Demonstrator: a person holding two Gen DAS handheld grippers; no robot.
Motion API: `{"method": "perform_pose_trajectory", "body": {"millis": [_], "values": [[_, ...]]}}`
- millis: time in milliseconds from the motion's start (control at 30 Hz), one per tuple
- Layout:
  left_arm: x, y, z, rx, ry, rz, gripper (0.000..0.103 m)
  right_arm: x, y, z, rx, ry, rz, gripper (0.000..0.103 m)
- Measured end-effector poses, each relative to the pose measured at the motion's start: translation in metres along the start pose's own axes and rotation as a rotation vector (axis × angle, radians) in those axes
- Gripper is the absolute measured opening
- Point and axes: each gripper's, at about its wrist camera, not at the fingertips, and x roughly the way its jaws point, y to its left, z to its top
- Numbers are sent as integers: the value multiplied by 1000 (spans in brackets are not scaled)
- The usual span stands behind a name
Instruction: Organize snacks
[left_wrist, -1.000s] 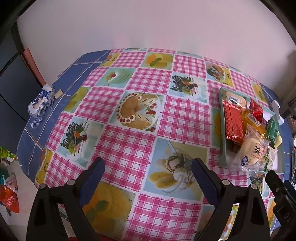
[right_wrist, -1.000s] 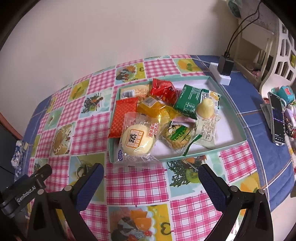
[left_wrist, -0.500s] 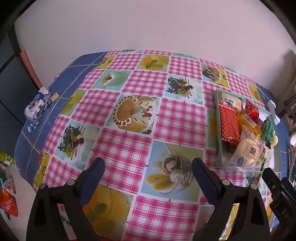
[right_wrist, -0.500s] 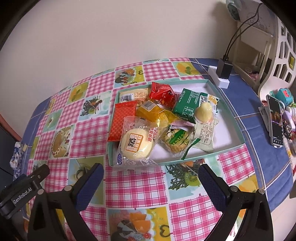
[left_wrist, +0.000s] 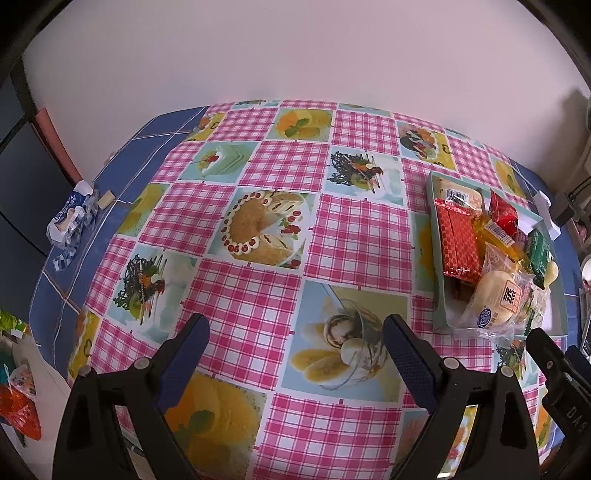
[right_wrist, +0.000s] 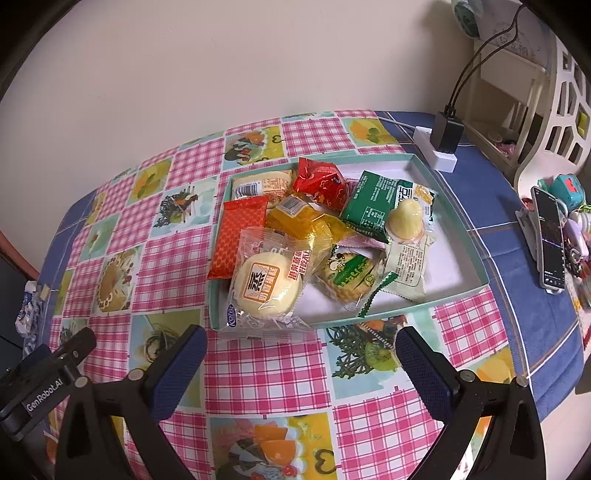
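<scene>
A shallow teal tray (right_wrist: 476, 254) holds several snacks: a wrapped round bun (right_wrist: 267, 282) hanging over the front rim, a red patterned packet (right_wrist: 238, 234), a yellow packet (right_wrist: 301, 218), a red bag (right_wrist: 321, 181), a green packet (right_wrist: 376, 201), a jelly cup (right_wrist: 406, 218) and a cracker packet (right_wrist: 347, 275). My right gripper (right_wrist: 299, 363) is open and empty, just in front of the tray. My left gripper (left_wrist: 295, 350) is open and empty over the tablecloth, left of the tray (left_wrist: 437, 295).
A white power strip with a black charger (right_wrist: 443, 142) sits behind the tray. A phone on a stand (right_wrist: 550, 243) and small items are at the right edge. A blue-white wrapper (left_wrist: 70, 218) lies at the table's left edge. A wall backs the table.
Both grippers have drawn back and risen slightly, so the tray and table appear a little farther away. Both stay open; the snacks have not moved.
</scene>
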Motion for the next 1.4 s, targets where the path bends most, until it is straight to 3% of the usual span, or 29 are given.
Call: {"method": "perform_pose_trajectory", "body": {"millis": [1400], "values": [[3,0,-1,11,6,5,95,2,0,0,-2,11,-2,103]]}}
